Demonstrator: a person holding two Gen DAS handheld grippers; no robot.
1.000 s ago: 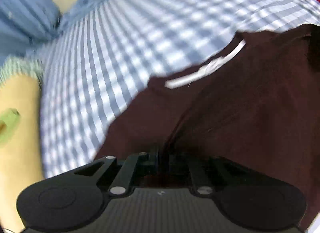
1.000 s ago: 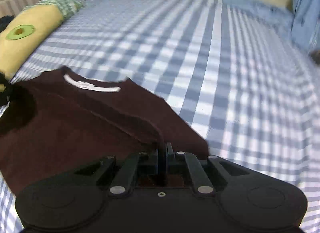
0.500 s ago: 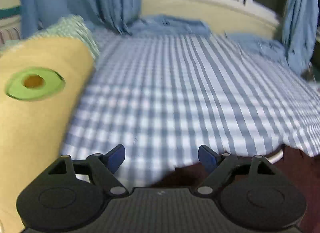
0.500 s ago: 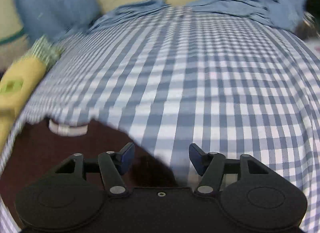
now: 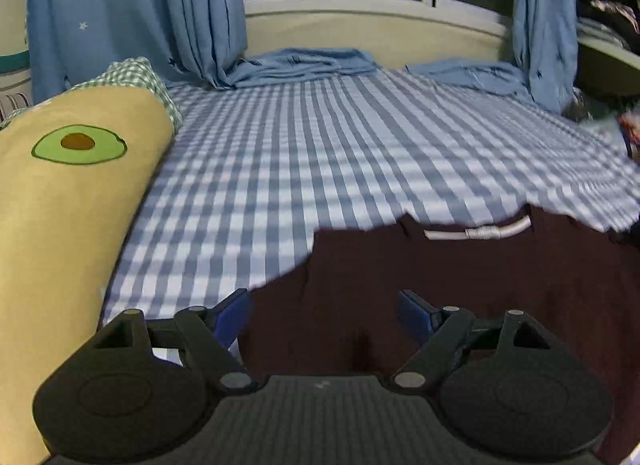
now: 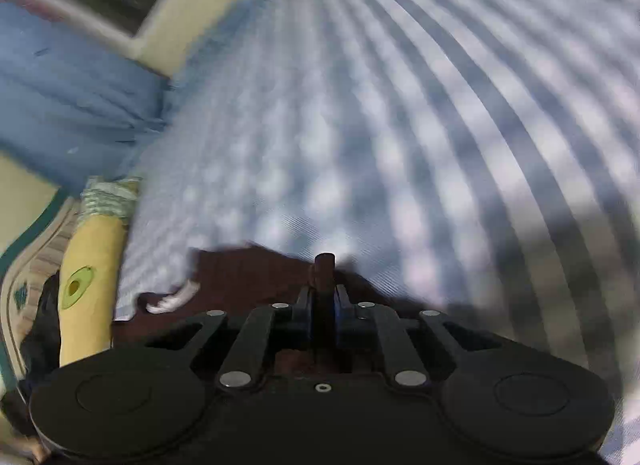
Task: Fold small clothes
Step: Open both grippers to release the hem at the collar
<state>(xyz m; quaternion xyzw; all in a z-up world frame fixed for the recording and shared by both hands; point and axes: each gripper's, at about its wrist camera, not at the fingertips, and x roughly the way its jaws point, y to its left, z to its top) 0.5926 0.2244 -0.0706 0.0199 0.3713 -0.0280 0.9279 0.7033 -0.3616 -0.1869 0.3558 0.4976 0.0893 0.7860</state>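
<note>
Where sheet (image 5: 320,153) meets bolster (image 5: 60,201)

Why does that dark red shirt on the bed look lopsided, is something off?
The maroon shirt lies uneven on the checked sheet: its left edge runs ragged and slanted. The right gripper is shut on a pinched-up fold of it, while the left gripper hangs open above it.

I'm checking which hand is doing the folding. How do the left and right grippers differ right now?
The left gripper stands wide open with nothing pinched; the right gripper is shut on a fold of the dark maroon garment.
The left view is sharp, the right view blurred.
Both point down over that garment on the checked bed sheet.
</note>
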